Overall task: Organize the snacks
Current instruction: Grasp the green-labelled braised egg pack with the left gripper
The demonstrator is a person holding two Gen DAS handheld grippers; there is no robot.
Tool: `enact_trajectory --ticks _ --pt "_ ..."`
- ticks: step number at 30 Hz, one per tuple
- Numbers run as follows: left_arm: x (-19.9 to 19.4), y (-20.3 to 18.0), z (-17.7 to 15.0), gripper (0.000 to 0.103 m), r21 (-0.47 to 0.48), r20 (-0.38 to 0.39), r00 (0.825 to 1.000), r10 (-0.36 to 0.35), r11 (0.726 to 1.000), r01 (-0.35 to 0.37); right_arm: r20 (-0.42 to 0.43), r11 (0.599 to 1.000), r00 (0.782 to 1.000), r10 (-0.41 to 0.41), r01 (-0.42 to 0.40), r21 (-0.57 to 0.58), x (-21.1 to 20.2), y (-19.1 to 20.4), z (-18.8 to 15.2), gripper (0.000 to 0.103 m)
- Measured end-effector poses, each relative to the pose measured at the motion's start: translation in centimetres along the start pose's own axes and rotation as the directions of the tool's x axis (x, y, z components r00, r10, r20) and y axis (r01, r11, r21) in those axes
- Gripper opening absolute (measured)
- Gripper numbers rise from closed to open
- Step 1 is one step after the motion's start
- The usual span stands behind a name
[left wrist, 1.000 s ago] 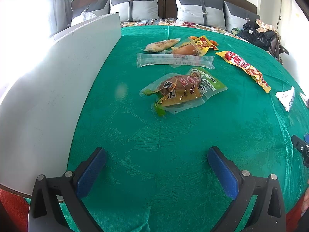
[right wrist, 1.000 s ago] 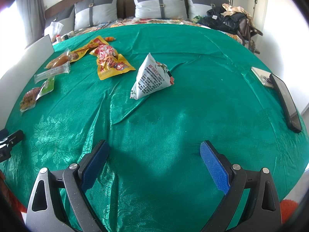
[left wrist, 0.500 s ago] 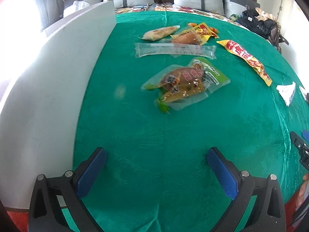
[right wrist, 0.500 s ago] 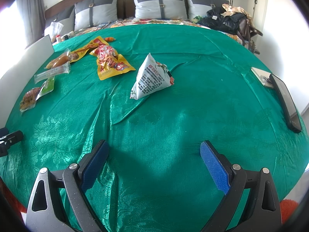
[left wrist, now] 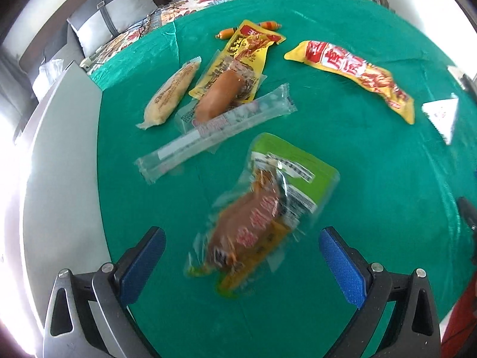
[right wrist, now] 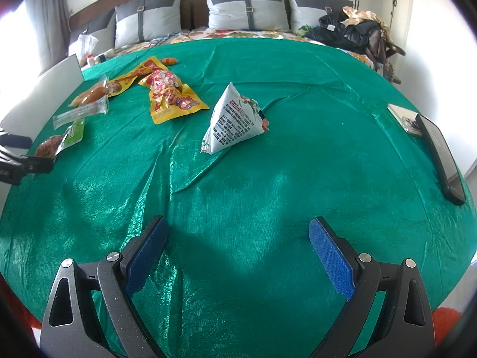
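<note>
Several snack packets lie on a green cloth (left wrist: 372,179). My left gripper (left wrist: 241,256) is open, its blue pads on either side of the near end of a clear and green packet of brown meat (left wrist: 262,211), not touching it. Beyond lie a long clear stick packet (left wrist: 214,131), a sausage packet (left wrist: 220,95), a pale bread roll packet (left wrist: 170,95), a yellow packet (left wrist: 250,44) and a long yellow-red packet (left wrist: 357,74). My right gripper (right wrist: 238,253) is open over bare cloth, well short of the white pyramid packet (right wrist: 232,122).
A white board (left wrist: 62,179) stands along the cloth's left edge. A dark flat device (right wrist: 441,155) and a small box (right wrist: 404,117) lie at the right edge. Pillows (right wrist: 247,6) and a pile of clothes (right wrist: 354,32) are at the back.
My left gripper has moved forward and tilted down, so the meat packet now lies between its pads. The right gripper has stayed still.
</note>
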State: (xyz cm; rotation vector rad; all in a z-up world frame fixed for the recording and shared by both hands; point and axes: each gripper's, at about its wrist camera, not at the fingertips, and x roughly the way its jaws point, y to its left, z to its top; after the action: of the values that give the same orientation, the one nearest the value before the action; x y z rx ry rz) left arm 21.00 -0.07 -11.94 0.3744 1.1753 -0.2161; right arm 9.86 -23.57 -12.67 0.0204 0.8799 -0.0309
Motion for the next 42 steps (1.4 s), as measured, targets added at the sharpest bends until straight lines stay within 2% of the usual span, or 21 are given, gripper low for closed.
enact_trajectory --ticks 2,4,7,8,14,24,33,36,38,39,40,41,42 --pt "0.6 0.3 0.8 0.103 -0.001 -0.021 1.0 -0.01 1.0 0.01 -0.001 1.0 1.0 0.0 0.0 0.0 0.0 0.0 0.0 0.097" --pt "1.0 0.9 1.2 0.103 -0.037 -0.028 0.998 -0.051 0.998 0.05 -0.002 1.0 1.0 0.0 0.0 0.001 -0.1 -0.1 0.2 0.097" --pt "2.0 2.1 1.5 0.103 -0.14 -0.047 0.988 -0.147 0.98 0.139 -0.004 1.0 1.0 0.0 0.0 0.001 -0.2 -0.3 0.4 0.097" --pt "2.0 2.5 1.4 0.103 -0.17 -0.024 0.988 -0.151 0.975 0.145 -0.003 1.0 1.0 0.0 0.0 0.001 -0.3 -0.3 0.3 0.097" --pt "2.1 2.8 0.6 0.103 -0.185 0.018 0.992 -0.129 0.974 0.13 -0.008 1.0 1.0 0.0 0.0 0.003 0.0 -0.1 0.3 0.097" --pt "1.2 2.3 0.3 0.103 -0.225 -0.006 0.993 -0.114 0.968 0.11 -0.007 1.0 1.0 0.001 -0.001 0.001 0.2 0.0 0.3 0.097" --pt "0.1 -0.1 -0.8 0.102 -0.121 -0.037 0.987 -0.156 0.981 0.15 -0.005 1.0 1.0 0.001 -0.001 0.002 0.2 0.0 0.3 0.097" --pt "-0.8 -0.8 -1.4 0.091 -0.097 -0.011 0.987 -0.162 0.982 0.16 -0.002 1.0 1.0 0.0 0.0 0.002 0.2 0.1 0.2 0.097" --pt "-1.4 -1.0 -1.9 0.074 -0.095 0.003 0.987 -0.162 0.982 0.162 0.001 1.0 1.0 0.0 0.0 0.002 0.2 0.1 0.2 0.097" --pt "-1.9 -1.1 -2.2 0.069 -0.093 0.012 0.987 -0.162 0.982 0.162 0.003 1.0 1.0 0.0 0.0 0.002 0.2 0.1 0.2 0.097" --pt "-2.2 -1.2 -2.5 0.058 -0.092 0.019 0.986 -0.163 0.982 0.164 0.004 1.0 1.0 0.0 0.0 0.002 0.2 0.1 0.2 0.097" --pt "-2.5 -1.2 -2.9 0.054 -0.09 0.026 0.986 -0.164 0.982 0.165 0.006 1.0 1.0 -0.001 0.001 0.002 0.2 0.2 0.0 0.097" --pt "-2.7 -1.3 -3.4 0.054 -0.091 0.028 0.986 -0.166 0.982 0.168 0.008 1.0 1.0 -0.001 0.001 0.002 0.2 0.1 0.0 0.097"
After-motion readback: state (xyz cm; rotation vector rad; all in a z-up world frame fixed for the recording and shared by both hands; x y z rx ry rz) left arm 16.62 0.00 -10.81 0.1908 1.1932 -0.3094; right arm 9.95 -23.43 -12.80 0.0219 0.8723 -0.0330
